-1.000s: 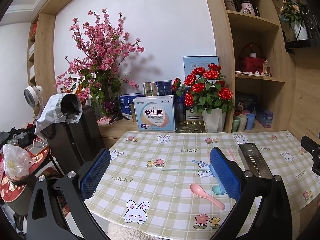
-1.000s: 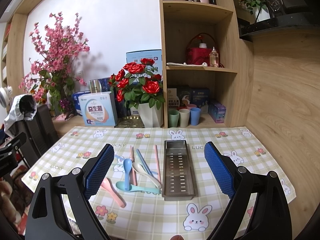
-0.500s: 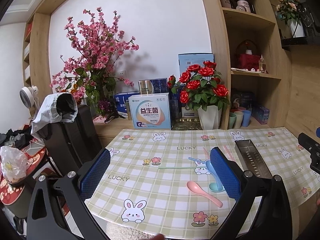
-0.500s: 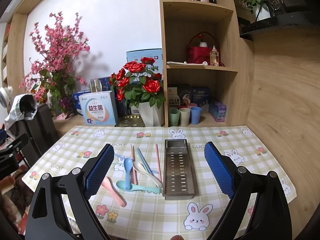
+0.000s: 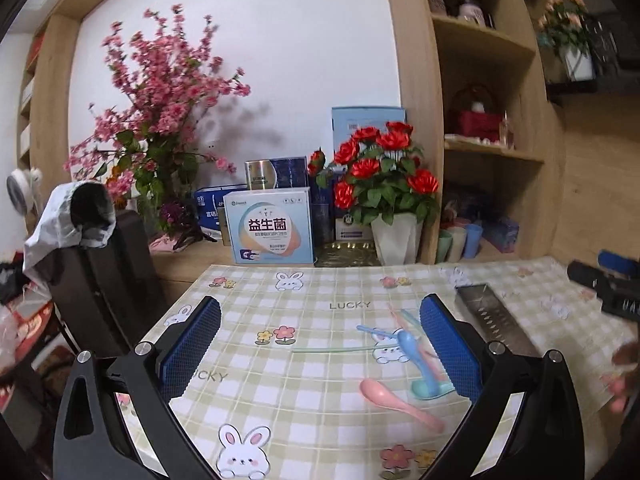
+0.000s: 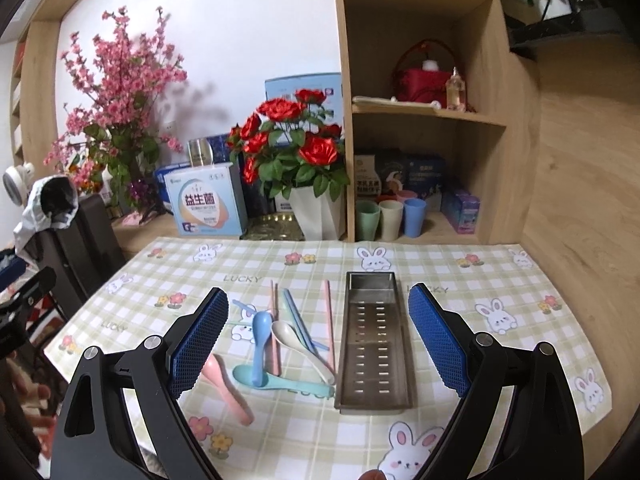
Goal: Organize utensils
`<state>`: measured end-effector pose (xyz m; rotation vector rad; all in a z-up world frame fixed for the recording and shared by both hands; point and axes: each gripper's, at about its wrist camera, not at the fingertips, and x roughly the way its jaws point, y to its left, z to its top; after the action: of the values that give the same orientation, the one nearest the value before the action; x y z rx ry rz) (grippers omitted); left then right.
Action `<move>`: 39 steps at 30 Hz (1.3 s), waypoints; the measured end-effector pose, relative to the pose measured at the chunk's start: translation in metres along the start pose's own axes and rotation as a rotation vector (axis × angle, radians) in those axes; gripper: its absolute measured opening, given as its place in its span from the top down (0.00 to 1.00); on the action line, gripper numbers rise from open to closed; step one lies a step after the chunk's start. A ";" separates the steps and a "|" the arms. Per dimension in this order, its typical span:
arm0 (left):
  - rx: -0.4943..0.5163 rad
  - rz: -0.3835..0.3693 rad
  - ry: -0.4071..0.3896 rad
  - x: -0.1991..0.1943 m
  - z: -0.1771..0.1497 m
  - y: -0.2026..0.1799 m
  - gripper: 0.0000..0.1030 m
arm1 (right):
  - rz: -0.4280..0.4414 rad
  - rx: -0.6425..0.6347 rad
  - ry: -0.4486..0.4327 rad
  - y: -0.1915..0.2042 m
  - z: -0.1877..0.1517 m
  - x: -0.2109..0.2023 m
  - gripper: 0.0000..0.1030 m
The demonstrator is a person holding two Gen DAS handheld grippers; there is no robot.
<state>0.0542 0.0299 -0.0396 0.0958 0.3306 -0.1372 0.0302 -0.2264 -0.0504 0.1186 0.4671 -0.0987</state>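
- The left gripper [image 5: 320, 344] is hovering above the checked tablecloth [image 5: 304, 408], its blue-padded jaws spread wide and gripping nothing.
- A pink spoon [image 6: 228, 386] is lying at the left edge of the utensil cluster, bowl toward the back, partly hidden behind the right gripper's left finger [image 6: 198, 344].
- A teal spoon [image 6: 280, 382] is lying crosswise at the near side of the cluster, with a blue spoon [image 6: 260, 346] resting over its bowl.
- A cream spoon [image 6: 300, 346] is lying just right of the blue one, its handle slanting toward the tray.
- Pink and blue chopsticks [image 6: 298, 320] are lying loose under and behind the spoons, pointing roughly away from the camera.
- A perforated metal tray [image 6: 374, 344] is sitting just right of the utensils, long side running front to back, with nothing inside it.
- The right gripper [image 6: 318, 338] is hanging over the spoons and the tray, jaws wide apart and holding nothing.
- Red roses [image 6: 292, 136] in a white pot are standing behind the cloth.
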 end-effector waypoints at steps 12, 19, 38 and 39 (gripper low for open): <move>-0.131 -0.137 0.393 0.106 -0.062 -0.006 0.05 | -0.048 0.042 0.174 -0.011 -0.031 0.080 0.14; -0.155 -0.199 0.593 0.147 -0.089 -0.031 0.29 | -0.043 0.092 0.250 -0.024 -0.058 0.099 0.14; -0.461 -0.278 0.936 0.209 -0.137 -0.055 0.58 | -0.045 0.191 0.266 -0.060 -0.075 0.114 0.14; -0.463 -0.280 0.933 0.209 -0.137 -0.055 0.58 | -0.045 0.193 0.266 -0.061 -0.076 0.114 0.14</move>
<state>0.1986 -0.0337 -0.2411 -0.3629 1.2979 -0.2864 0.0904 -0.2841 -0.1749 0.3128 0.7256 -0.1733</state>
